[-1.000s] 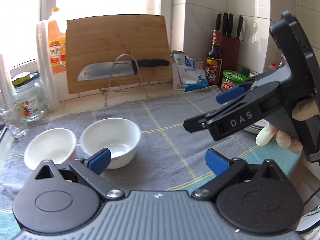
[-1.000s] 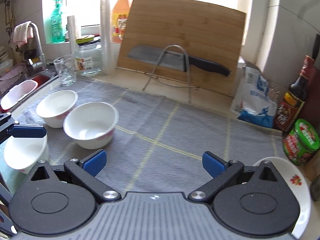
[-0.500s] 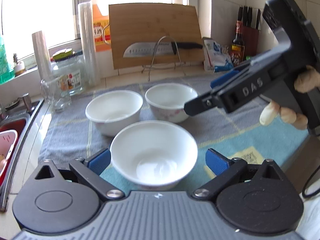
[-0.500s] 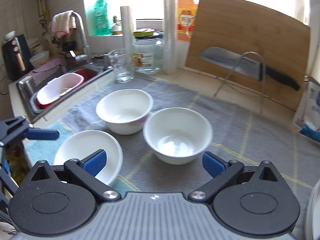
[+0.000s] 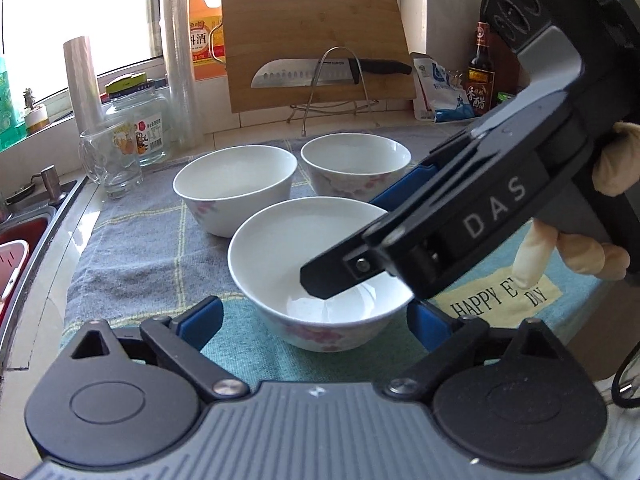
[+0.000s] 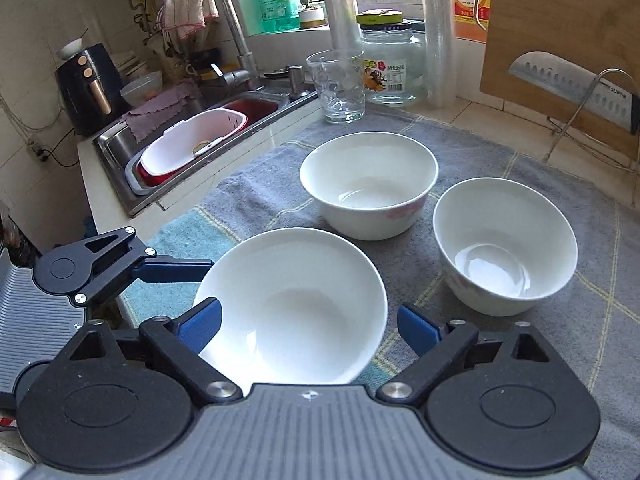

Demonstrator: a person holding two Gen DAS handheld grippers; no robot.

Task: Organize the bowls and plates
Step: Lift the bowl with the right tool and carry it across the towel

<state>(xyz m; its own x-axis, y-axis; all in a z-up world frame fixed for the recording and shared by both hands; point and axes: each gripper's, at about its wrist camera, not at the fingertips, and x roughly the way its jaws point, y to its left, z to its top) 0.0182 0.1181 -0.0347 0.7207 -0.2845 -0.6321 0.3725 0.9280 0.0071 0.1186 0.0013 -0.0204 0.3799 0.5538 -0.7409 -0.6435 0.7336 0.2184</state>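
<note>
Both wide-open grippers, left gripper (image 5: 316, 316) and right gripper (image 6: 308, 322), frame the nearest bowl (image 6: 290, 306) at lower centre; its rim should be pinched squarely.

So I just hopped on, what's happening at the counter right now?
A person holds tongs in each hand over a towel-covered counter with three white bowls. Both tongs are open around the nearest bowl: the left tongs sit low at its near side, and the right tongs reach over it from the right, one finger dipping inside the rim. Nothing is gripped. The other two bowls sit side by side behind it, unstacked.
</note>
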